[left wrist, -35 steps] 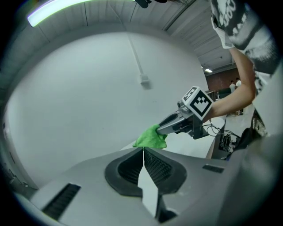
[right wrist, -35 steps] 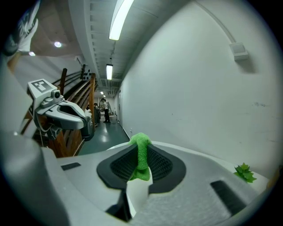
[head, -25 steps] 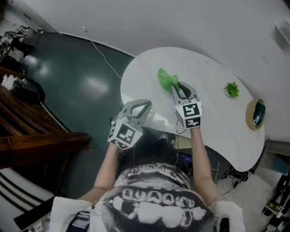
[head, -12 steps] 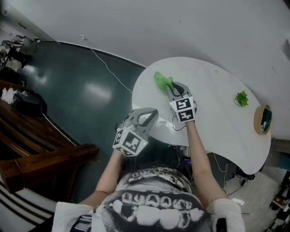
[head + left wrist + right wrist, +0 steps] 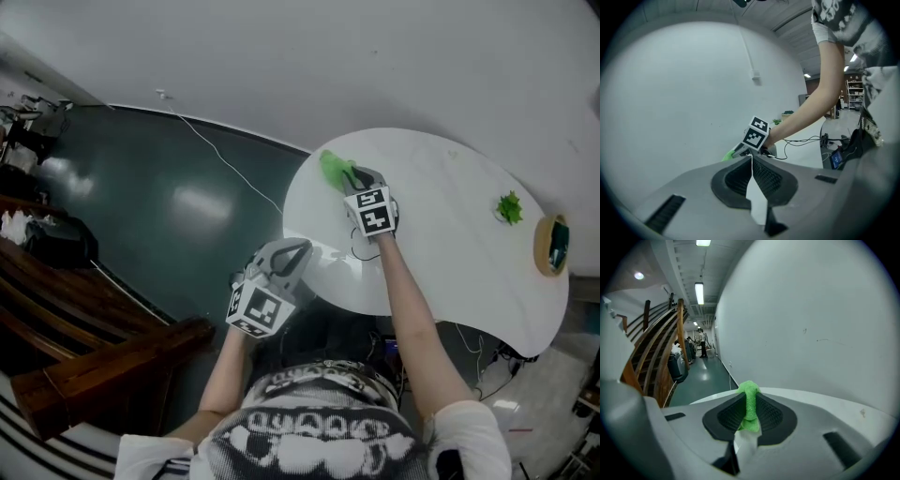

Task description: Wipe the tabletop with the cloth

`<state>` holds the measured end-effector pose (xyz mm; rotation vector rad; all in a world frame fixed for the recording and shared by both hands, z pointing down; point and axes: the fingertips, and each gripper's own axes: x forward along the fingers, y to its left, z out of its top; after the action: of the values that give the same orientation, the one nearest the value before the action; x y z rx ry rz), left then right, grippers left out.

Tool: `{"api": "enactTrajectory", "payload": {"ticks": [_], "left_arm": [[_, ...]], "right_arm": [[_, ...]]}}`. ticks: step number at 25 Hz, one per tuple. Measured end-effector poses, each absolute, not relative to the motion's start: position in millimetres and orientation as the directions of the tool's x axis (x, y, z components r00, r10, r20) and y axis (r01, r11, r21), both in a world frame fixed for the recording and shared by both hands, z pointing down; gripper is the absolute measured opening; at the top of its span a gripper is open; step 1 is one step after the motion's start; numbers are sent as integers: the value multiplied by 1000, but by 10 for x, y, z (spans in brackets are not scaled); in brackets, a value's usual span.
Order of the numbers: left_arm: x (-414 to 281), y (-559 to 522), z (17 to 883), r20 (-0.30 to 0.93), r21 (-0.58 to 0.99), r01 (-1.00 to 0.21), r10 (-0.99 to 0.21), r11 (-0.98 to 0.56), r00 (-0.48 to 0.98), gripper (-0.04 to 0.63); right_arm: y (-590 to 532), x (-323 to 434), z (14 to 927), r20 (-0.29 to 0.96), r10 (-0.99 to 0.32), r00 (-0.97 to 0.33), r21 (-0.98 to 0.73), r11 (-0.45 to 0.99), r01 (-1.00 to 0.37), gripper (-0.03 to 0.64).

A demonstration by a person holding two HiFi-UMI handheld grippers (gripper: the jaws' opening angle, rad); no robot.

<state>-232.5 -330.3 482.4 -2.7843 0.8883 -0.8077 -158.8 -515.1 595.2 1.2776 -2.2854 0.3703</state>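
A green cloth (image 5: 335,171) lies bunched on the far left part of the round white table (image 5: 450,234). My right gripper (image 5: 357,177) is shut on the cloth (image 5: 749,405), which sticks out past its jaws and rests on the tabletop. My left gripper (image 5: 292,250) hangs off the table's near left edge, above the floor, jaws closed with nothing between them. From the left gripper view, the right gripper's marker cube (image 5: 756,132) and the cloth (image 5: 729,155) show beyond its closed jaws (image 5: 751,161).
A small green plant (image 5: 509,207) and a round wooden holder (image 5: 549,245) sit at the table's right side. A cable (image 5: 361,253) trails over the table's near edge. Dark green floor (image 5: 159,187) and a wooden stair rail (image 5: 103,361) lie to the left.
My right gripper has pushed the cloth farther away and to the left across the tabletop. The left gripper stays off the near edge, roughly in place.
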Motion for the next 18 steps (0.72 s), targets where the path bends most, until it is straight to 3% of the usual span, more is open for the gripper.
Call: {"api": "enactTrajectory", "payload": {"ticks": [8, 18], "left_arm": [[-2243, -3325, 4865, 460, -244, -457, -517, -855, 722, 6], [-1606, -3157, 4874, 452, -210, -380, -434, -901, 779, 6]], "right_arm": [[-5163, -906, 6169, 610, -727, -316, 68, 446, -893, 64], [-4689, 831, 6277, 650, -754, -93, 125, 227, -966, 64]]}}
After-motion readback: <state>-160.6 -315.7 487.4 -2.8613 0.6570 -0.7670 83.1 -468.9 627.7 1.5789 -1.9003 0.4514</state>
